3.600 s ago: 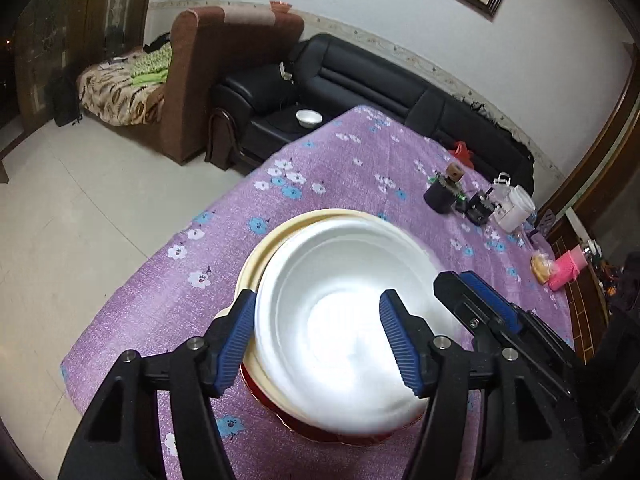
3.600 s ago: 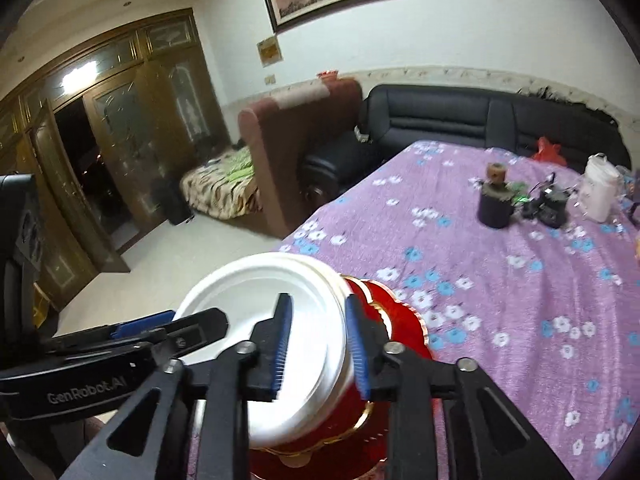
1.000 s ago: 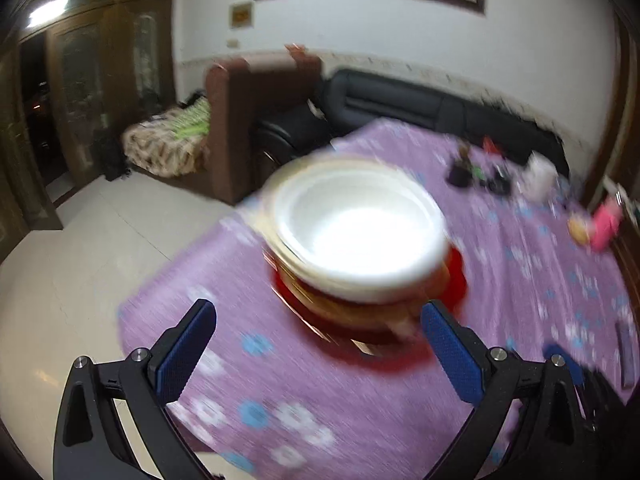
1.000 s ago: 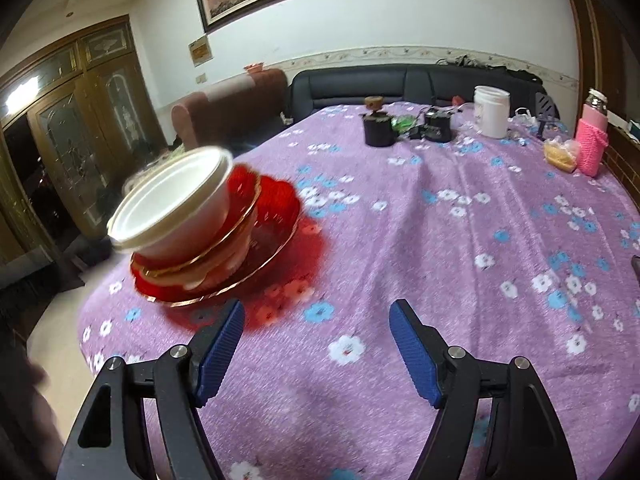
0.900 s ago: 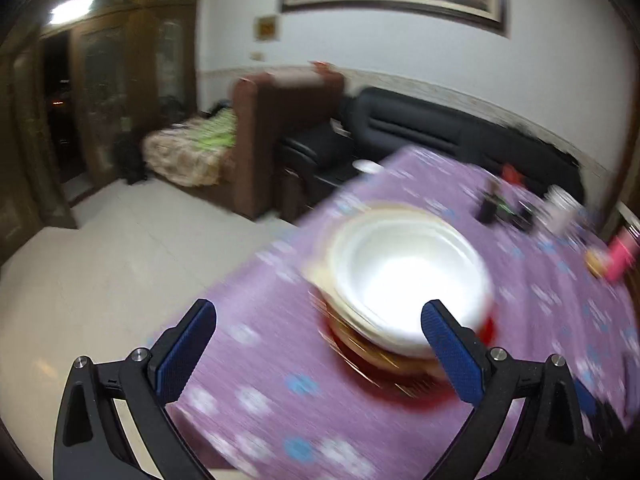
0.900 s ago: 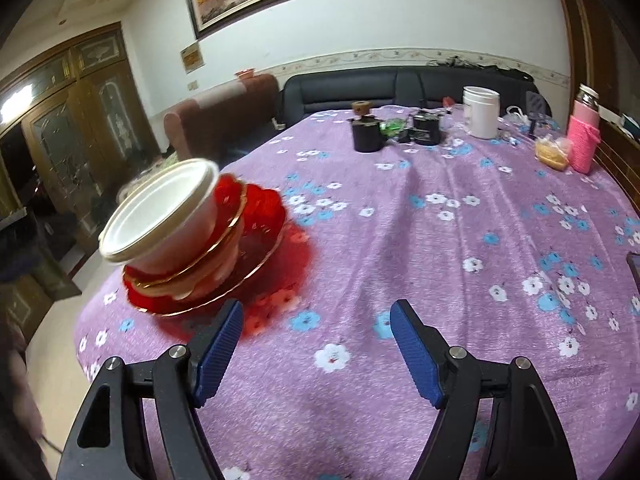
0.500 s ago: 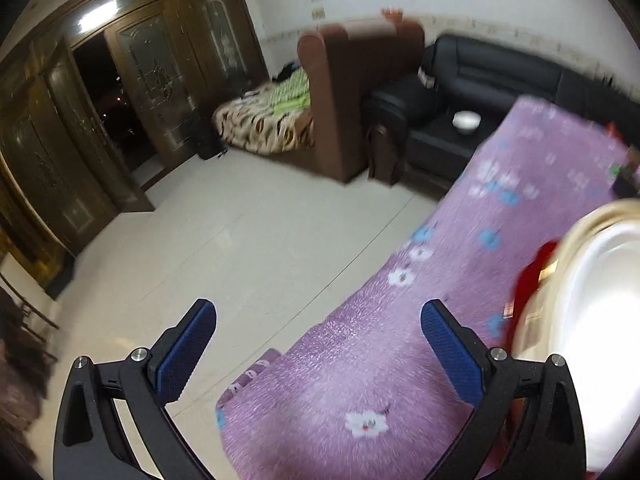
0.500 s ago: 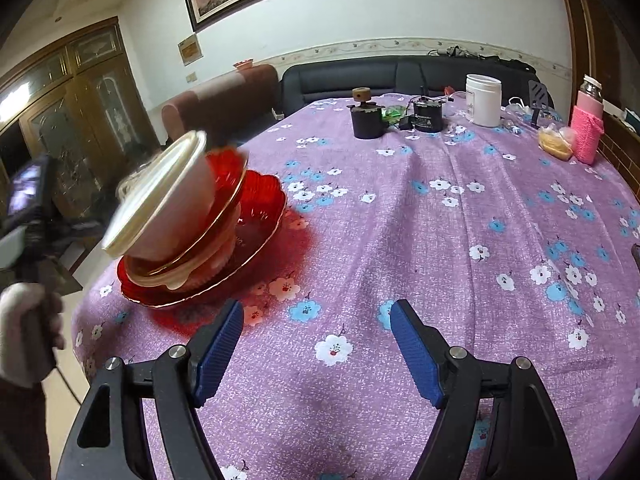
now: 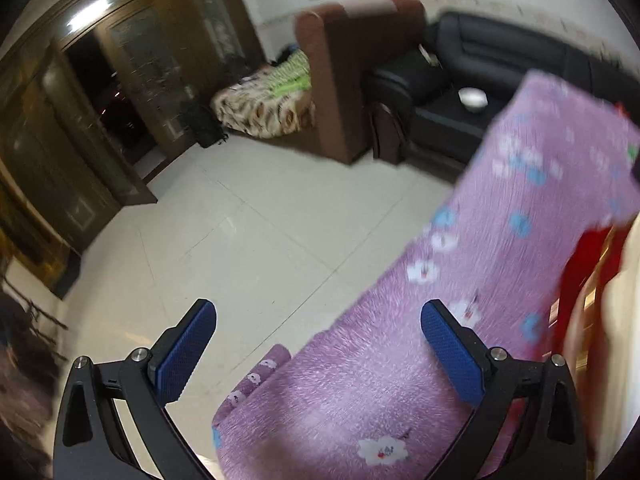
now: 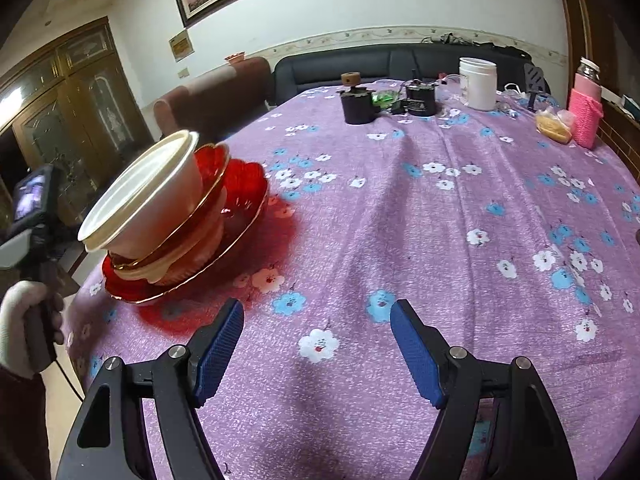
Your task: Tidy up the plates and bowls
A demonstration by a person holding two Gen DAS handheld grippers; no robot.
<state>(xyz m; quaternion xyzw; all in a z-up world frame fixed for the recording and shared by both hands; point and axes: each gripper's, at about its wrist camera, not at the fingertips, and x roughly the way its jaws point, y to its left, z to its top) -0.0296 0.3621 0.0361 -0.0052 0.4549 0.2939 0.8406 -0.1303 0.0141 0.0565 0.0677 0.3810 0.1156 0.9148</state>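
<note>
A white bowl (image 10: 148, 192) sits on top of a stack of red, gold-rimmed bowls and a red plate (image 10: 240, 216) near the left edge of the purple flowered table (image 10: 440, 220). The stack leans to the left. My right gripper (image 10: 316, 344) is open and empty, low over the cloth, to the right of the stack. My left gripper (image 9: 318, 340) is open and empty, over the table's corner and the floor. The stack's red and cream edge (image 9: 592, 280) shows blurred at the far right of the left wrist view.
At the table's far end stand two dark pots (image 10: 358, 106), a white jar (image 10: 478, 82), a pink-sleeved bottle (image 10: 586, 110) and a snack bag (image 10: 554, 126). A brown armchair (image 9: 352, 72) and black sofa (image 9: 500, 60) stand beyond the tiled floor (image 9: 240, 240).
Both grippers let go of the white bowl and opened wide. The right gripper backed off. The left gripper swung left, away from the stack, toward the floor.
</note>
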